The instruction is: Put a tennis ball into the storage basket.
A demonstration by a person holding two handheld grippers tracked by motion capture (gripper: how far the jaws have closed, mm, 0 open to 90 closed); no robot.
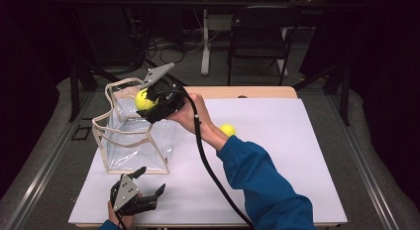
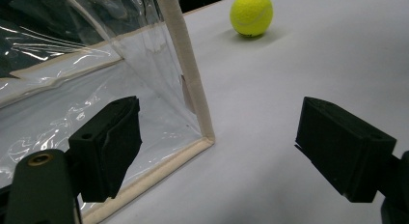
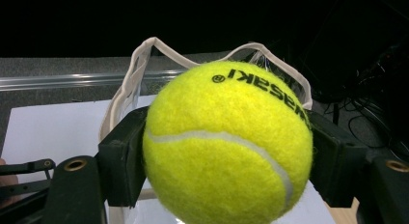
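A clear plastic bag (image 1: 133, 136) with cream trim stands open at the left of the white sheet (image 1: 277, 155). My right gripper (image 1: 146, 102) hangs over the bag's mouth, shut on a yellow tennis ball (image 1: 143, 99); in the right gripper view that tennis ball (image 3: 226, 142) sits squeezed between both pads, with the bag's rim (image 3: 144, 55) just beyond. A second tennis ball (image 1: 228, 130) lies on the sheet behind the right forearm, and this second ball (image 2: 251, 14) appears far off in the left gripper view. My left gripper (image 1: 146, 183) stands open near the front edge, at the bag's bottom corner (image 2: 205, 137).
A black cable (image 1: 208, 165) trails from the right gripper across the sheet. The wooden table edge (image 1: 247, 92) lies behind the sheet. A dark chair (image 1: 260, 36) and a table leg (image 1: 205, 41) stand on the floor beyond.
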